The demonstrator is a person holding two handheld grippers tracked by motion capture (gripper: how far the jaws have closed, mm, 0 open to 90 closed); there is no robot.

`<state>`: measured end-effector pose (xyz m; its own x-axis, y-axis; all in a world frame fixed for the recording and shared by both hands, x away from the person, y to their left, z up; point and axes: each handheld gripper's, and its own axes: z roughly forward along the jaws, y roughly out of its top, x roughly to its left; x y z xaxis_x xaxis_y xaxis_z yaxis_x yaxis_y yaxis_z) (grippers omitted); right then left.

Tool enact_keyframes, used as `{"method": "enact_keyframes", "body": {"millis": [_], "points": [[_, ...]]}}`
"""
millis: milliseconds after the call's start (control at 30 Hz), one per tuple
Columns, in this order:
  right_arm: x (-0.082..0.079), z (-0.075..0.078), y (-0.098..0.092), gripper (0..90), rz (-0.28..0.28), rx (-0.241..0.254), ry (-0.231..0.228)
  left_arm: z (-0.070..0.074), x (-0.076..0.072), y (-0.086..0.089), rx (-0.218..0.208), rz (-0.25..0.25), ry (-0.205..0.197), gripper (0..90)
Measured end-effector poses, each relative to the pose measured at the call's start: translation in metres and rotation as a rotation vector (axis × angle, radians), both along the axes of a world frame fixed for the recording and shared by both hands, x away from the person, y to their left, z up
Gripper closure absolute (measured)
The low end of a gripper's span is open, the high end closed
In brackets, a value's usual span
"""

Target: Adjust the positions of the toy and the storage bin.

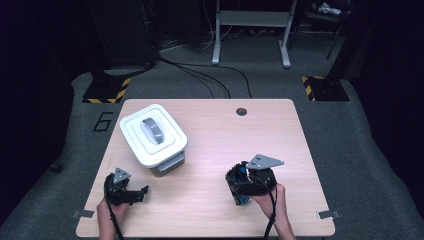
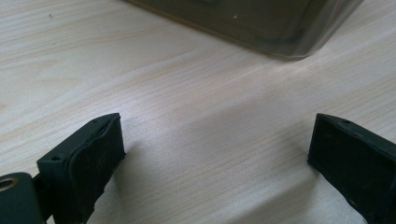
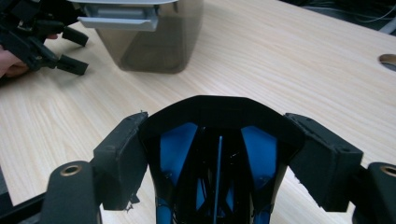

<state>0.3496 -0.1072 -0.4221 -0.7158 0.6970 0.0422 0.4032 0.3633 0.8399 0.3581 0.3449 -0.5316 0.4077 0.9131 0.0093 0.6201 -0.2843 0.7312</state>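
Observation:
A grey translucent box (image 1: 154,137) with a white lid and a grey handle stands on the left half of the wooden table (image 1: 220,135). My left gripper (image 1: 142,194) rests low at the front left, open, with bare wood between its jaws (image 2: 215,154); the box's corner (image 2: 261,23) lies just ahead of it. My right gripper (image 1: 240,187) is held above the table at the front right, shut on a black and blue object (image 1: 243,175). Its pads press on both sides of that object (image 3: 219,121). Beyond it I see the box (image 3: 154,37) and the left gripper (image 3: 77,51).
A round cable hole (image 1: 241,111) sits near the table's far edge. Behind the table are cables on the floor, a desk frame (image 1: 252,30) and two yellow-and-black striped bases (image 1: 105,90). Tape tabs mark the front corners.

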Motion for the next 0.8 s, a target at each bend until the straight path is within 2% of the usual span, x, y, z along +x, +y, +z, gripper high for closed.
{"method": "enact_keyframes", "body": {"millis": [300, 333, 500, 800], "points": [[-0.005, 0.006, -0.032, 24.0, -0.069, 0.014, -0.026, 0.000, 0.000, 0.000, 0.001, -0.002, 0.007, 3.6], [-0.005, 0.007, -0.036, 24.0, -0.081, 0.013, -0.029, 0.001, 0.000, 0.001, 0.003, -0.006, 0.020, 3.6], [-0.008, 0.010, -0.060, 24.0, -0.138, 0.020, -0.039, 0.001, 0.000, 0.001, 0.004, -0.005, 0.017, 3.6], [-0.015, 0.011, -0.096, 23.9, -0.226, -0.001, -0.044, 0.001, 0.000, 0.000, -0.003, -0.002, 0.016, 3.6]]}}
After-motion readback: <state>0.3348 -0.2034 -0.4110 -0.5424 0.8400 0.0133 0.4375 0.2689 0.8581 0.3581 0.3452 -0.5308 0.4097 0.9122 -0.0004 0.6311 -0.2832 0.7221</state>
